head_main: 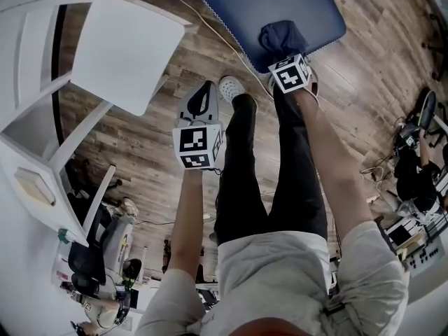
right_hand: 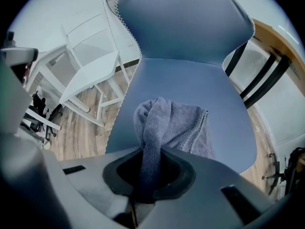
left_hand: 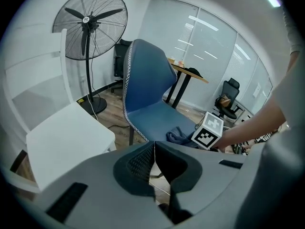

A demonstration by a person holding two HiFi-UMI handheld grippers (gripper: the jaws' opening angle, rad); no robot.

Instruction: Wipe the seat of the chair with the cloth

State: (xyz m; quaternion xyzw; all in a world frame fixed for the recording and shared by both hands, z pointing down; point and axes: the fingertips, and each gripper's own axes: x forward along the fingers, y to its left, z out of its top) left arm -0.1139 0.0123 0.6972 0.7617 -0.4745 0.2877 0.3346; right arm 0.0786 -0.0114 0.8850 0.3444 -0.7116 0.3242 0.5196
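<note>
A blue chair (head_main: 280,5) stands ahead of me, its seat (right_hand: 190,94) broad in the right gripper view. A grey-blue cloth (right_hand: 167,123) lies bunched on the seat's front part, and my right gripper (right_hand: 150,168) is shut on a twisted fold of it. From the head view the cloth (head_main: 278,36) shows just beyond the right gripper (head_main: 289,65). My left gripper (head_main: 199,103) hangs over the wooden floor left of the chair, jaws shut with nothing between them (left_hand: 153,163). In the left gripper view the blue chair (left_hand: 147,99) and cloth (left_hand: 178,136) are ahead.
A white chair (head_main: 126,47) stands to the left, close to the blue one. A white desk edge (head_main: 35,180) runs along the far left. A standing fan (left_hand: 90,18) and a wooden desk (left_hand: 188,73) are behind the chairs. Cables (head_main: 378,166) lie on the floor at right.
</note>
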